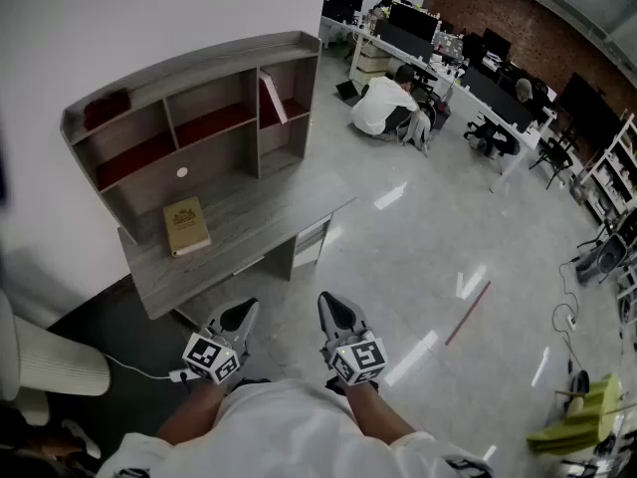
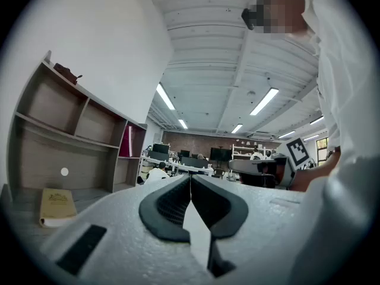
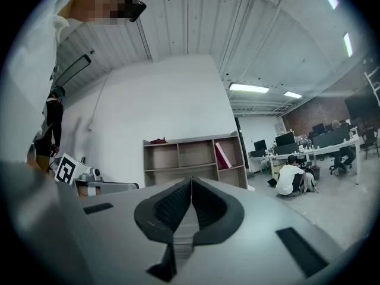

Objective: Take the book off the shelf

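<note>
Closest in, you've got both grippers down low by your body. The left gripper (image 1: pixel 242 314) has its jaws pressed together with nothing between them, and the right gripper (image 1: pixel 335 312) is the same, pinched closed and empty. Neither one is anywhere near the desk (image 1: pixel 249 229), which sits well ahead of them against the white wall (image 1: pixel 149 18).

A tan book (image 1: pixel 186 225) lies flat on the desktop toward its left end. Above that is the shelf (image 1: pixel 199 68), and the red book (image 1: pixel 271 98) is in its upper right compartment, tilted, with its top toward the divider on the left. There's a dark red thing (image 1: pixel 105 108) on top of the shelf at the left end; can't tell what it is.

Farther off, a person (image 1: pixel 381 106) in a white top sits on the floor, right beside the long office desks (image 1: pixel 453 78) with monitors (image 1: pixel 413 18).
</note>
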A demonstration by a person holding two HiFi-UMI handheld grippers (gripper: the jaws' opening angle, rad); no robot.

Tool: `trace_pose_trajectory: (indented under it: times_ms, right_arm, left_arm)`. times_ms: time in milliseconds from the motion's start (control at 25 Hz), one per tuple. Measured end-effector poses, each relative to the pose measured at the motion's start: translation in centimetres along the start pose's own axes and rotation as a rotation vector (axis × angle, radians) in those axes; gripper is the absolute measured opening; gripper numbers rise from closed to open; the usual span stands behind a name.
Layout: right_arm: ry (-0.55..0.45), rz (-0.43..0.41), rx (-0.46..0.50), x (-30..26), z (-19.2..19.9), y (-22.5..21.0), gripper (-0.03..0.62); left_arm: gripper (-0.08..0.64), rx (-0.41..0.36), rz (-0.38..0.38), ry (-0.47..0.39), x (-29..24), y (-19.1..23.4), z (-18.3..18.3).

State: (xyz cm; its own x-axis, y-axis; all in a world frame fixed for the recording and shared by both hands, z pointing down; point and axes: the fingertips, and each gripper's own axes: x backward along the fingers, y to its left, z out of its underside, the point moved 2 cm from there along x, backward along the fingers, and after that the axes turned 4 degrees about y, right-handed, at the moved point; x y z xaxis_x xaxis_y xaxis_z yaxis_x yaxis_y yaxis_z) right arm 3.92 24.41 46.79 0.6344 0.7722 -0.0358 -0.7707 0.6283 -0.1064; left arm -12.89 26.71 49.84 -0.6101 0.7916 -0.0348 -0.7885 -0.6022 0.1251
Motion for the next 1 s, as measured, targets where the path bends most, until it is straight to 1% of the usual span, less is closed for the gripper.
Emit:
trace_pose_trajectory:
  times_ms: [120, 280, 520, 680, 760, 880, 1000]
  right_arm:
    - [0.004, -0.008, -0.005, 0.4, 0.3, -0.3, 0.017]
    - [-0.004, -0.009, -0.015, 1.1, 0.3, -0.6, 0.017]
    - [-0.007, -0.019, -0.034, 1.4, 0.2, -0.8, 0.017]
    - [-0.035, -0.053, -0.059, 1.7, -0.1, -1.0, 0.017]
    - [-0.024, -0.046, -0.056, 1.9, 0.3, -1.2, 0.017]
    - [-0.005, -0.037, -0.058, 2.0, 0.6, -1.8, 0.017]
    - [-0.007, -0.045, -0.071, 2.2, 0.4, -2.4, 0.017]
  left_arm:
    - [0.017, 0.027, 0.001, -0.012, -0.5, -0.7, -0.2]
    - [0.017, 0.027, 0.037, -0.013, -1.1, -1.6, -0.4]
    - [0.017, 0.043, 0.056, -0.021, -1.7, -1.6, -0.7]
    - [0.017, 0.049, 0.06, -0.01, -2.1, -1.4, -0.6]
    - [0.017, 0.053, 0.057, -0.007, -2.2, -1.3, -0.5]
    - [0.017, 0.04, 0.065, -0.008, -2.6, -1.3, -0.4]
    - [0.017, 0.028, 0.074, -0.006, -3.3, -1.5, -0.8]
